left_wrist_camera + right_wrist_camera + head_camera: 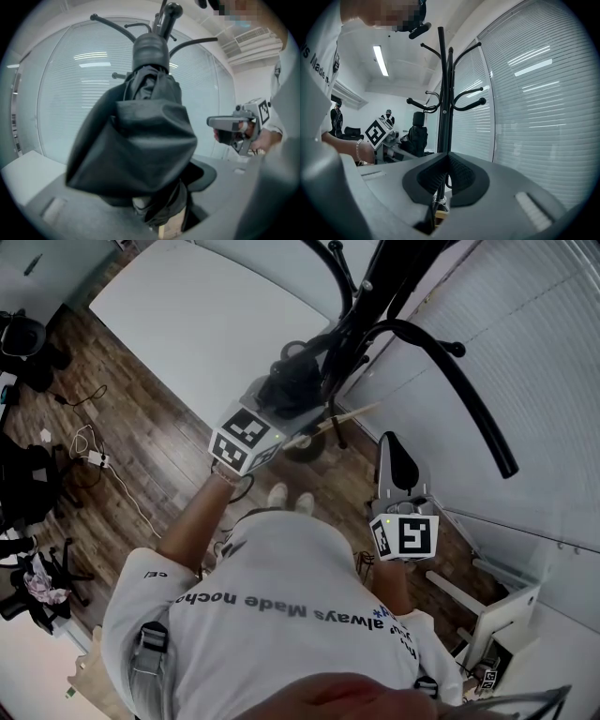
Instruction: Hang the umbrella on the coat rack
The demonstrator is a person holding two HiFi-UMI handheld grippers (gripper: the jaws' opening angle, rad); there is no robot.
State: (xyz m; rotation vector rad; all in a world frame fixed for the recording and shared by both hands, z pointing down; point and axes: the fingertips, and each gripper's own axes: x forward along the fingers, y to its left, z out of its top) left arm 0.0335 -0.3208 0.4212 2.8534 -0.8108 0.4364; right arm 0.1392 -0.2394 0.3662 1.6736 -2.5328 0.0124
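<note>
A folded black umbrella [292,382] is clamped in my left gripper [277,411], just left of the black coat rack [389,287]. In the left gripper view the umbrella's bunched fabric [140,140] fills the space between the jaws, and its rounded end points up toward the rack's curved hooks [164,18]. My right gripper [389,444] is held to the right of the rack's pole, its pads closed together with nothing between them [447,171]. It faces the pole [443,93] and one long hook arm [469,399].
A window wall with blinds [525,324] stands right behind the rack. A white table [206,315] lies to the upper left. Cables and a power strip [94,457] lie on the wood floor, with black chairs [23,343] at the far left.
</note>
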